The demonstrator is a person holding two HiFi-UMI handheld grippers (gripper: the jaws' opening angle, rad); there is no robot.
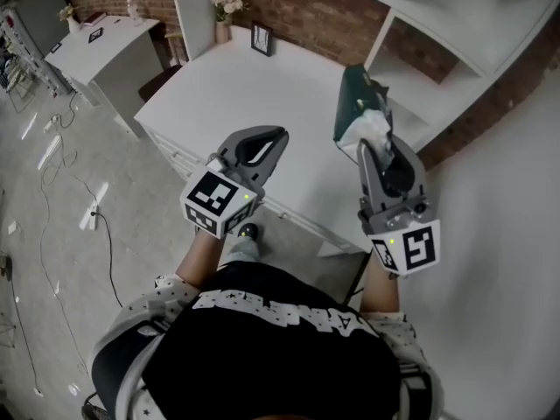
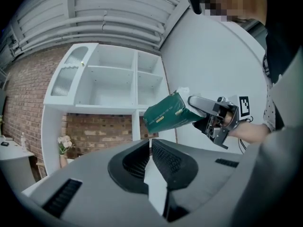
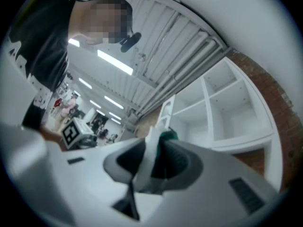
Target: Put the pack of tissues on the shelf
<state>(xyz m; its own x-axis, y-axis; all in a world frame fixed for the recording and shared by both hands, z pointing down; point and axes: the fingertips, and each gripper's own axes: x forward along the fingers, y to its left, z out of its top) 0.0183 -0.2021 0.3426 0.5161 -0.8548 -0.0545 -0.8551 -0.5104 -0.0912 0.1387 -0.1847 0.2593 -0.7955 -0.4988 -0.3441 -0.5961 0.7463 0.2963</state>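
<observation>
Tool in my right hand is clenched on the pack of tissues. Its two jaws pinch the near end of the dark green pack, where the white tissue shows, and the rest of the pack sticks out past the tips, tilted up and away from me. The pack is in the air, off the counter, over the counter's right edge and just in front of the white shelf that stands along that side. It touches neither one.

My left tool hangs over the front edge of the counter with its jaws drawn together on nothing. It takes no part in the carry.

As I judge it, the pick-up is done and the grip looks firm enough, though it is only a hold on one end, so the pack may droop or swing. The placing is not yet done. What is left is to bring the pack into one of the open compartments, lay it flat on the board there, let the jaws go and draw the right tool back out without dragging the pack along. A vase of flowers and a small frame stand at the counter's far edge, well apart from my path.
</observation>
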